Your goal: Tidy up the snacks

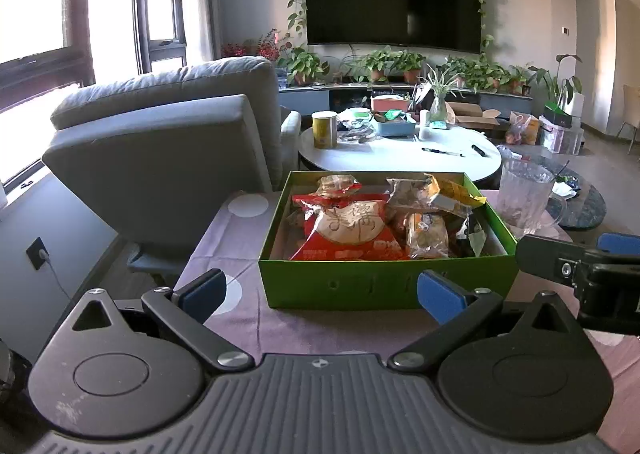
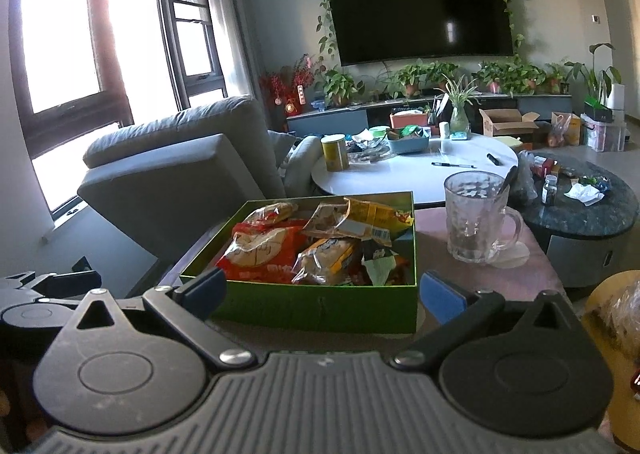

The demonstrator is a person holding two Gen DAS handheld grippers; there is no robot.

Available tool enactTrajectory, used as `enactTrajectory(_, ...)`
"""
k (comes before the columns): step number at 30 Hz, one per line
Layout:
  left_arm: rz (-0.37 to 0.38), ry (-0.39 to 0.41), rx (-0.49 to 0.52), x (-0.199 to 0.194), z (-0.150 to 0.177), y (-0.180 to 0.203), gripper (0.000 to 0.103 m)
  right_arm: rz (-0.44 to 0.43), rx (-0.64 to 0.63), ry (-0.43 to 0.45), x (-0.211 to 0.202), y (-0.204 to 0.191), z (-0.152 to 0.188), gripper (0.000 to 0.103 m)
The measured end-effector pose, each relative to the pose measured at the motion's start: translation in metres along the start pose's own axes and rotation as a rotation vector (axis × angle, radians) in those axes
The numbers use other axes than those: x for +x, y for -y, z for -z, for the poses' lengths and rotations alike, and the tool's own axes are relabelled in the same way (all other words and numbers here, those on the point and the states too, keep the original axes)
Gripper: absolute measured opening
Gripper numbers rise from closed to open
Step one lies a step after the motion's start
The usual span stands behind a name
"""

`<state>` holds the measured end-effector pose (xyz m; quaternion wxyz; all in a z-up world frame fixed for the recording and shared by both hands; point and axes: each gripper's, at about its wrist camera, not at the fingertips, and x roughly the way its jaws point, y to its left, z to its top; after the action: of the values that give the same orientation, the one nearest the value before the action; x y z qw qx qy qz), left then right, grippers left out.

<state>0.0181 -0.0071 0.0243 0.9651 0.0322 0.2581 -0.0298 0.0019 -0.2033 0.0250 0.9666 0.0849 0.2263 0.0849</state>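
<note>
A green box (image 1: 384, 282) sits on a table with a purple cloth (image 1: 236, 230). It holds several snack packs: a big red bag (image 1: 348, 230), an orange-brown pack (image 1: 426, 240) and a yellow pack (image 1: 456, 192). The box also shows in the right wrist view (image 2: 320, 308), with the red bag (image 2: 260, 250) and yellow pack (image 2: 372, 218). My left gripper (image 1: 322, 292) is open and empty, just before the box's near wall. My right gripper (image 2: 324, 292) is open and empty, close to the box's near wall. The right gripper also shows at the right edge of the left wrist view (image 1: 580, 266).
A clear glass mug (image 2: 478, 216) stands right of the box on the cloth. A grey sofa (image 1: 168, 134) is to the left. A white round table (image 1: 400, 158) with a yellow can (image 1: 324, 129), tray and pens is behind. A dark round table (image 2: 584, 210) is at right.
</note>
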Motion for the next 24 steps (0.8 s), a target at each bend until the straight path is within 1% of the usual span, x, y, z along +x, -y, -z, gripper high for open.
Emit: enactTrajectory(24,-0.001,-0.021,0.002,0.0048,0.0027,0.0024,0.103,0.02,0.015,-0.014,0.0011,0.0033,0.0031,0.08)
